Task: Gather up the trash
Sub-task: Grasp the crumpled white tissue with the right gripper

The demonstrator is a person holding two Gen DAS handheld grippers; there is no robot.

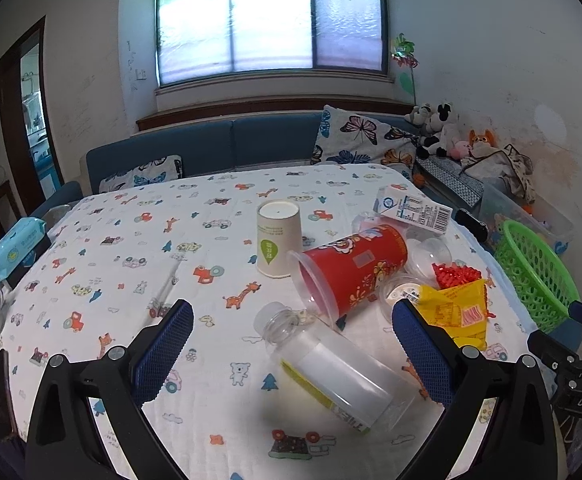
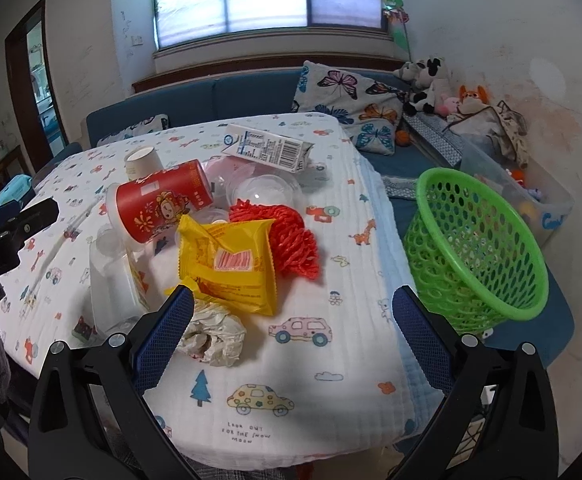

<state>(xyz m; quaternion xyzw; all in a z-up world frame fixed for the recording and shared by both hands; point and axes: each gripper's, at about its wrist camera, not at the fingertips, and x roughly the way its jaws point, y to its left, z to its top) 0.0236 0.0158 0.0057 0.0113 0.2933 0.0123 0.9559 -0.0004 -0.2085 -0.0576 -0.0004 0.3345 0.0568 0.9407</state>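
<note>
your left fingers (image 1: 293, 356) stood wide open around the clear bottle (image 1: 331, 368) on the surface (image 1: 111, 248), your right fingers (image 2: 293, 344) open too, crumpled paper (image 2: 215, 340) just inside the left one.

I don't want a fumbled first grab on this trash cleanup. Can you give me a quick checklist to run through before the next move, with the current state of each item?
1. Left gripper open and empty: ok, fingers spread wide.
2. Right gripper open and empty: ok.
3. A target lies between the left fingers: ok, the clear plastic bottle lies on its side there, not yet touched.
4. Target near the right gripper: ok, the crumpled paper lies beside its left finger, with the yellow wrapper just behind.
5. Green basket ready to receive: ok, it stands off the table's right edge, mouth tilted toward the table.
6. Basket stable: cannot tell.
</note>
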